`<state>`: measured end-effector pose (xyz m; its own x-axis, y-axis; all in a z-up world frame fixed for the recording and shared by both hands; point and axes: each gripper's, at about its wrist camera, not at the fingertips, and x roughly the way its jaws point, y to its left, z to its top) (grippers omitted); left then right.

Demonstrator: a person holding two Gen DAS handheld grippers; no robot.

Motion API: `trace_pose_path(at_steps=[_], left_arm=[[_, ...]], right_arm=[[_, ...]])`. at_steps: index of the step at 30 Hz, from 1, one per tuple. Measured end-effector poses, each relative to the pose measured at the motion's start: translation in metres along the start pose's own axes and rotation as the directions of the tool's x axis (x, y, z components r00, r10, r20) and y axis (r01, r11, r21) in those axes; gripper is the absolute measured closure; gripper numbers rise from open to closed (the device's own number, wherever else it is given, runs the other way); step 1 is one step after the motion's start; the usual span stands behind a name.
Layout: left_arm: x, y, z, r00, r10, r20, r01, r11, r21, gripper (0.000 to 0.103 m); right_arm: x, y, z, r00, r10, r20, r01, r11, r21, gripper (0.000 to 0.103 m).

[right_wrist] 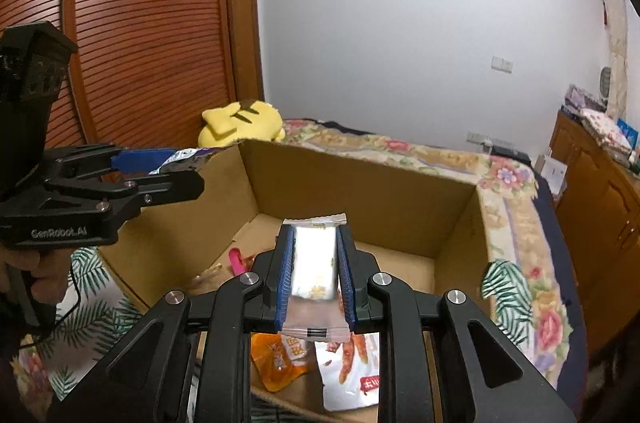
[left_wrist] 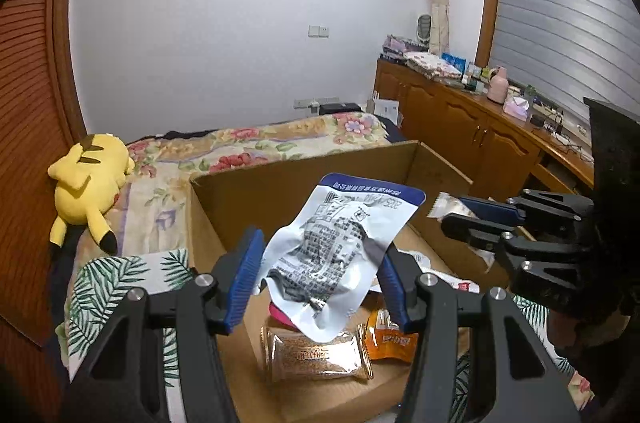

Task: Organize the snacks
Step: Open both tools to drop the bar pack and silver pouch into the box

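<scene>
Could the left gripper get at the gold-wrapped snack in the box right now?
Probably not: the left gripper is shut on a white packet, hanging directly over the gold-wrapped snack in the cardboard box.

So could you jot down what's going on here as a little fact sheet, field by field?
Place: bedroom, cardboard box on a flowered bed
Left claw: shut on a crumpled white and blue packet, held over the box
Right claw: shut on a slim pale snack bar, also over the box
Already in the box: orange pouch, golden wrapped bar, white bag
Nearby: yellow plush toy
</scene>
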<state>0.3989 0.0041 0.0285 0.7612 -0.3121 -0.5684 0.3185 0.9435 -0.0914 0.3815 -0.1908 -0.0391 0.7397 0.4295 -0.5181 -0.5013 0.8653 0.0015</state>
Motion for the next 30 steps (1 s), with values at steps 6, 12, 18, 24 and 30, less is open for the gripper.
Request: trace_pose_path(at_steps=[6,12,18,24,30], left_arm=[[0.018,-0.007,-0.006,0.999,0.003,-0.047,-0.003,1.000,0.016,0.048],[0.028,-0.017,-0.012,0.997,0.012,-0.081,-0.009,1.000,0.028,0.047],[0.029,-0.017,-0.018,0.995,0.030,-0.093,-0.027,0.999,0.033,0.048],[0.026,-0.011,-0.023,0.995,0.038,-0.091,-0.036,0.999,0.022,0.043],[0.018,-0.009,-0.026,0.996,0.033,-0.080,-0.032,0.999,0.012,0.041]], right_arm=[[0.017,-0.003,-0.011,0.999,0.011,-0.039,-0.011,1.000,0.014,0.084],[0.024,0.001,-0.017,0.998,0.012,-0.064,-0.012,1.000,0.008,0.083],[0.029,0.000,-0.020,0.996,0.025,-0.081,-0.023,0.999,0.030,0.082],[0.032,-0.009,-0.020,0.995,0.041,-0.094,-0.036,0.998,0.057,0.076],[0.027,-0.007,-0.019,0.995,0.046,-0.087,-0.040,0.997,0.062,0.076]])
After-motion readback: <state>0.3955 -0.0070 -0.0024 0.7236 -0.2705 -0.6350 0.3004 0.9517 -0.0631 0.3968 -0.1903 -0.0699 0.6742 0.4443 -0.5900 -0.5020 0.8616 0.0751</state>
